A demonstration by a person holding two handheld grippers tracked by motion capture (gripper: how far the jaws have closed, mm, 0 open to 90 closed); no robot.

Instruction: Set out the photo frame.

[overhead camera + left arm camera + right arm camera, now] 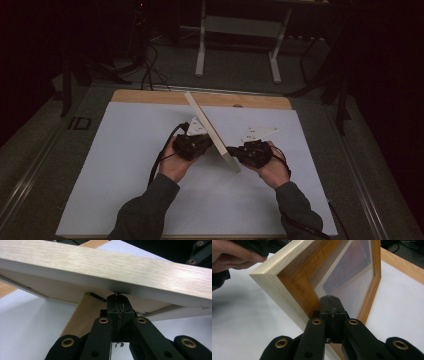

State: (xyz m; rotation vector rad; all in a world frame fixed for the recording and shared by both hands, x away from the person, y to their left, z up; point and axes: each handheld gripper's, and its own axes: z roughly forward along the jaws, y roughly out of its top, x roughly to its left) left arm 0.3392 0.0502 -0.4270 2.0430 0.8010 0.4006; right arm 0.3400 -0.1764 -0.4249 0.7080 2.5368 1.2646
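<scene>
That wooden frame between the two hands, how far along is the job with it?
Done: the frame is already up off the white sheet, tilted on edge. In hand: the left gripper meets its back with fingers shut, near a brown stand, and the right gripper meets its front, fingers shut by the glass. Left, probably: setting it down to stand or lie; it isn't resting by itself yet.

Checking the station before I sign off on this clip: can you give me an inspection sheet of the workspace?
Surface: white sheet on a wooden table.
Job's things: wooden picture frame, tilted, held up between both claws.
Clutter: nothing seen.
Grippers: left claw shut, tips against the frame's back; right claw shut, tips at the frame's front.
Cables: black cable trails from the left claw.
Surroundings: dim floor, white stand, loose cords.
</scene>
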